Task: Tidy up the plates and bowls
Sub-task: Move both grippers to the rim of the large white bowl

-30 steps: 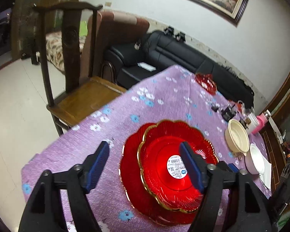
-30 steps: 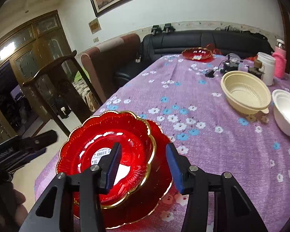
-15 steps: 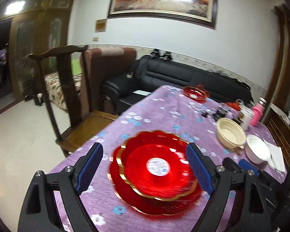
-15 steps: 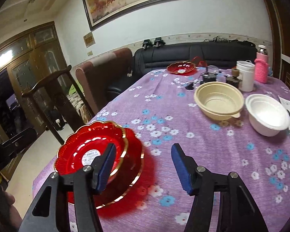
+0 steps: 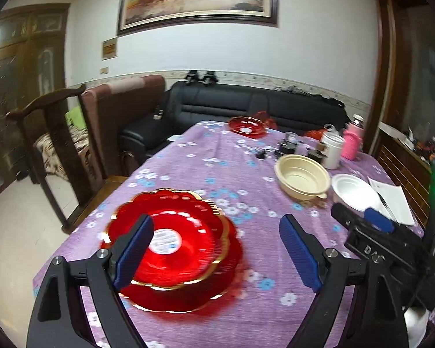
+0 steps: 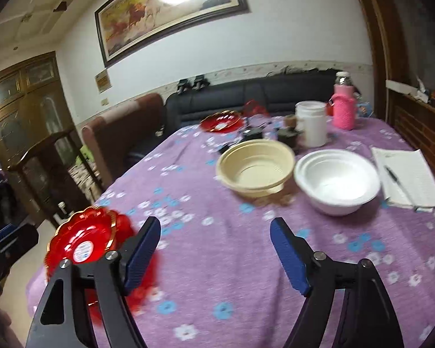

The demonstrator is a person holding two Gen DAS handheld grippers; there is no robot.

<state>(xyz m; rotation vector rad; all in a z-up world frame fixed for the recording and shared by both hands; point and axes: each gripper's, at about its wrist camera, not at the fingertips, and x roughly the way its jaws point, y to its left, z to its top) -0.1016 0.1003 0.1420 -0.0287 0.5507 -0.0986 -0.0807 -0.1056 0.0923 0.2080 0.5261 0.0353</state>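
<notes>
Two red gold-rimmed plates [image 5: 185,243] lie stacked at the near left corner of the purple flowered table [image 5: 217,162]; they also show in the right wrist view [image 6: 87,240]. My left gripper [image 5: 216,249] is open and empty, above and just right of the stack. My right gripper [image 6: 216,253] is open and empty over bare cloth, right of the stack. A cream bowl [image 6: 255,168] and a white bowl [image 6: 336,179] sit side by side further back. A third red plate [image 6: 221,121] lies at the far end.
A white jar [image 6: 310,124], a pink bottle [image 6: 345,107] and small dark items stand behind the bowls. A notepad with a pen [image 6: 403,177] lies at the right. A wooden chair [image 5: 61,150] stands left of the table. A black sofa [image 5: 246,107] is beyond.
Both grippers have drawn back and swung right, away from the stacked red plates. The right gripper's jaws have opened wider, and the bowls now sit nearer its centre.
</notes>
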